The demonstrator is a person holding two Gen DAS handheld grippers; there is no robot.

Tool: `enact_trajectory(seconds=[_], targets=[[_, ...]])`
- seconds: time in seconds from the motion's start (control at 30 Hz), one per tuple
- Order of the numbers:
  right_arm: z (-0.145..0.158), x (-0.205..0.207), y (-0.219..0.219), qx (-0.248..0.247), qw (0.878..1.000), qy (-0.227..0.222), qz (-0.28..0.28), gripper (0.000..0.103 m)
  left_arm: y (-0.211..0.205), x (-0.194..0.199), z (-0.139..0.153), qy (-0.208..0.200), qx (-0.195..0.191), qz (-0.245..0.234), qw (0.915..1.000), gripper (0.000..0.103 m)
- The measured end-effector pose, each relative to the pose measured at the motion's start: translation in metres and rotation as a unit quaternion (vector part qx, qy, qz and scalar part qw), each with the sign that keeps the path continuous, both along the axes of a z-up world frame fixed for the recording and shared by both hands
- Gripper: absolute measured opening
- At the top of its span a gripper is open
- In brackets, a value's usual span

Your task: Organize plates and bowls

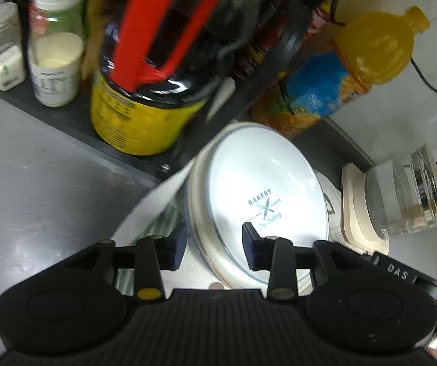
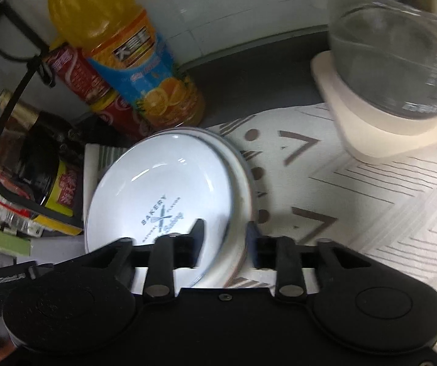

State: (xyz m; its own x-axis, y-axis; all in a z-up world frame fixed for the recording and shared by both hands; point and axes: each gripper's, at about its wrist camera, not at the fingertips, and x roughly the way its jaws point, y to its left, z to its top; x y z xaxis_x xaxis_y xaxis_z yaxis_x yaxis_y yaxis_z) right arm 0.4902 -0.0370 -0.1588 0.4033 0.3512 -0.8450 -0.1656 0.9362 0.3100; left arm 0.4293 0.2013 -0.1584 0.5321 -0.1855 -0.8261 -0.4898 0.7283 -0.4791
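Both grippers clamped one white ceramic bowl (image 1: 264, 201) with "BAKERY" print, at opposite rim edges: left gripper (image 1: 215, 244) with one pad inside and one outside the wall, right gripper (image 2: 224, 241) likewise. Bowl tilted, just in front of tall orange juice bottle (image 2: 124, 58), above patterned cloth (image 2: 355, 189).

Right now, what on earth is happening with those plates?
A person holds a claw in each hand, and both grip the same stack of white plates, the top one printed BAKERY. The left claw straddles one edge, the right claw the opposite edge. The stack sits tilted over a patterned cloth, beside an orange juice bottle and a glass pot on a cream base.
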Motion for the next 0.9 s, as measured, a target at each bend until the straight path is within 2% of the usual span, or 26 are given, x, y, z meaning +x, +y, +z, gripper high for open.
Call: enact_trajectory(seconds=[0.23, 0.37, 0.47, 0.77, 0.9], targets=[[-0.011, -0.019, -0.016, 0.044, 0.997, 0.012, -0.067, 0.043, 0.014, -0.017, -0.011, 0.009, -0.01, 0.05, 0.9987, 0.036], [-0.019, -0.031, -0.024, 0.065, 0.99, 0.025, -0.121, 0.031, 0.018, -0.02, -0.022, 0.011, -0.026, 0.059, 0.9978, 0.03], [-0.024, -0.037, -0.031, 0.074, 0.985, 0.027, -0.152, 0.029, 0.017, -0.019, -0.027, 0.011, -0.033, 0.057, 0.9978, 0.028], [-0.033, -0.039, -0.029, 0.091, 0.981, 0.04, -0.169, 0.024, 0.009, -0.002, -0.045, 0.016, -0.056, 0.05, 0.9971, 0.014], [-0.04, -0.037, -0.026, 0.097, 0.978, 0.05, -0.176, 0.024, 0.007, 0.004, -0.051, 0.018, -0.062, 0.048, 0.9968, 0.013]])
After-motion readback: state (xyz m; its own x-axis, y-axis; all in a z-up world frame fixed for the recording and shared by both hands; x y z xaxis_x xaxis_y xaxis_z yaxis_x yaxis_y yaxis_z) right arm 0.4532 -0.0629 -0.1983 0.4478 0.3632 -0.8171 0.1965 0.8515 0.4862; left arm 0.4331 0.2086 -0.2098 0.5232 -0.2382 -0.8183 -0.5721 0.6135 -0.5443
